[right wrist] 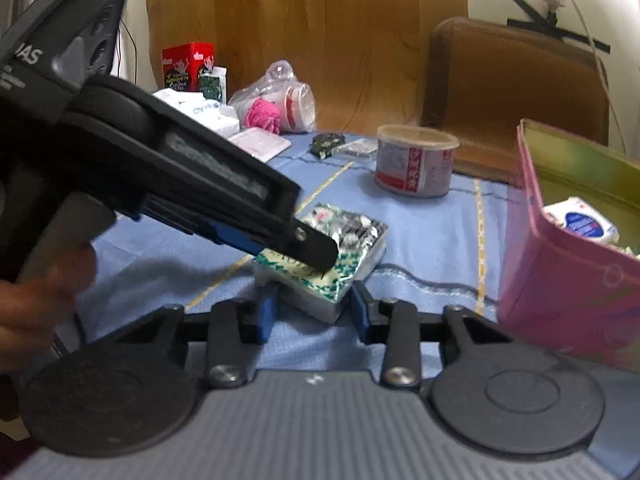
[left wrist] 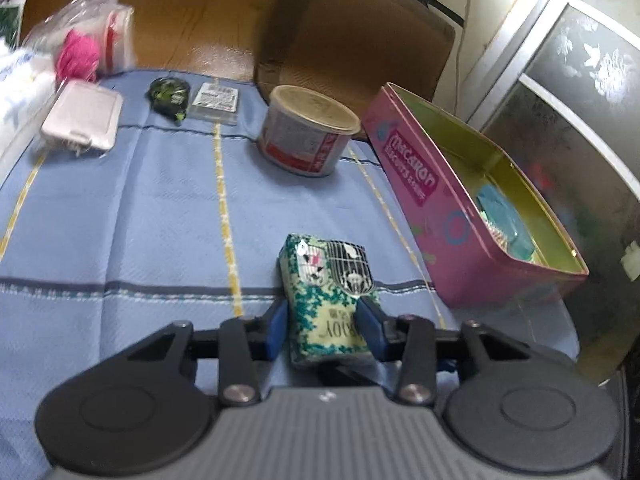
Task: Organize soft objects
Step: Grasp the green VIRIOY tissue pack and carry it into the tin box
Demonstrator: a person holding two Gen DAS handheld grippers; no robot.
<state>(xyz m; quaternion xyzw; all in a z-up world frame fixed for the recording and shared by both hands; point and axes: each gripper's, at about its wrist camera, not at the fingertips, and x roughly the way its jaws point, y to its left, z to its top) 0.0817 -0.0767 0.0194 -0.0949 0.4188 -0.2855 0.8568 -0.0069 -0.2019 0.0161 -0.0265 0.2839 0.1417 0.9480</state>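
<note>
Tissues [left wrist: 326, 300] sit between the left claw [left wrist: 322, 326] fingers in the left view: 2 blue pads hug the pack's sides, so it's clamped on it, pack low over the blue cloth [left wrist: 140, 220]. Pink tin [left wrist: 472, 208] is just to the right, lid off, something teal already inside, so I'd guess that's the drop spot.

Right view: right claw [right wrist: 312, 312] is spread, holding nothing, pads either side of the pack's near corner but not touching as far as I can tell. Left claw comes in from the left, fingertip over the pack. Tub [right wrist: 416, 160] stands well behind.
</note>
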